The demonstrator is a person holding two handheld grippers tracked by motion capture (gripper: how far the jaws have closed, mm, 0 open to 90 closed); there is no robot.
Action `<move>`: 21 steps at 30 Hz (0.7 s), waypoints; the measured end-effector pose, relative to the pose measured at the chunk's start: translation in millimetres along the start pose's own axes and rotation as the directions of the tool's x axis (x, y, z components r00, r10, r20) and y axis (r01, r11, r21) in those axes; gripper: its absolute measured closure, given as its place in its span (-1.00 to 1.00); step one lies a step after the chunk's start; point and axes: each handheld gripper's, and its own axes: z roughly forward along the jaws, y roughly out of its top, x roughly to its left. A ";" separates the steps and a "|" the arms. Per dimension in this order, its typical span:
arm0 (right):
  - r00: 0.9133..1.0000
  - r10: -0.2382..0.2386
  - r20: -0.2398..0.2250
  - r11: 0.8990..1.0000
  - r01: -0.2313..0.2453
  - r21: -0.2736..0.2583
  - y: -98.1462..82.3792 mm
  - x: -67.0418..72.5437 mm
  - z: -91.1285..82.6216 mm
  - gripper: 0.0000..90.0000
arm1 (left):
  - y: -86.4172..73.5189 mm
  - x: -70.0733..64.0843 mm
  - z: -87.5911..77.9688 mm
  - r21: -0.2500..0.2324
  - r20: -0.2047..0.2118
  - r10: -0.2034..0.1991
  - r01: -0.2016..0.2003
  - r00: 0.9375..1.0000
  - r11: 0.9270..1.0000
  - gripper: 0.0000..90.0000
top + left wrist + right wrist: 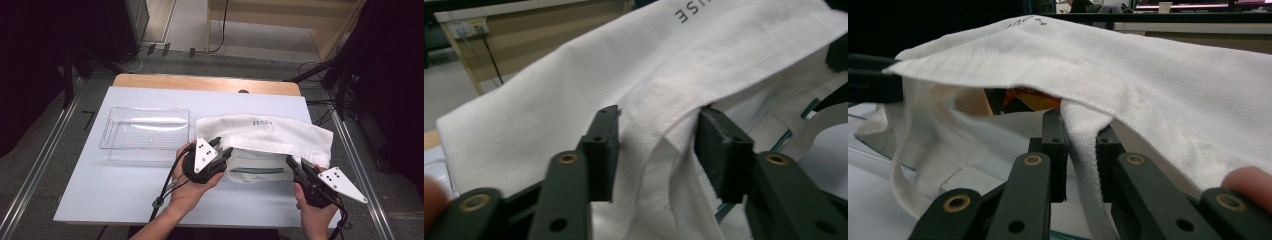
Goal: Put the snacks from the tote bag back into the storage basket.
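A white cloth bag [265, 132] with dark lettering lies on the table, its mouth toward me. My left gripper [224, 146] is at the mouth's left end. In the left gripper view its jaws [659, 145] stand apart, with a fold of the bag's upper layer [574, 85] between them and not visibly pinched. At the mouth's right end, my right gripper [295, 162] is shut on a strip of the bag's edge [1080, 135]. The lifted upper layer [1148, 65] shows something orange [1035, 100] inside the bag.
A clear plastic tray [107, 132] stands left of the bag on the white table [125, 195]. A green-trimmed inner flap [257, 170] shows at the bag's mouth. Dark stands and cables flank the table on both sides.
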 end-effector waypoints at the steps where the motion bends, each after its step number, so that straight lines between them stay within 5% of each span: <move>1: 1.000 -0.008 -0.003 1.000 0.008 -0.002 -0.4 0.5 0.0 0.83 | 1.9 0.8 -0.7 0.000 0.007 0.002 -0.002 1.000 1.000 0.40; 7: 1.000 -0.010 -0.024 1.000 0.011 0.013 -2.2 2.6 -1.2 0.71 | 8.6 6.0 -0.2 0.005 0.048 -0.018 0.018 0.999 1.000 0.71; 12: 0.995 -0.002 -0.101 1.000 0.003 0.017 -3.7 3.7 -6.0 0.20 | 14.2 9.9 2.8 0.002 0.059 -0.039 0.039 0.997 0.999 0.79; 16: 0.997 -0.001 -0.077 1.000 0.002 0.012 -3.4 8.8 -16.4 -0.07 | 18.1 12.6 5.9 0.009 0.061 -0.044 0.044 0.997 0.999 0.80; 21: 0.999 0.027 -0.039 1.000 -0.027 -0.011 -3.1 8.0 -30.6 -0.15 | 20.7 15.6 7.9 0.014 0.067 -0.054 0.053 0.996 0.999 0.81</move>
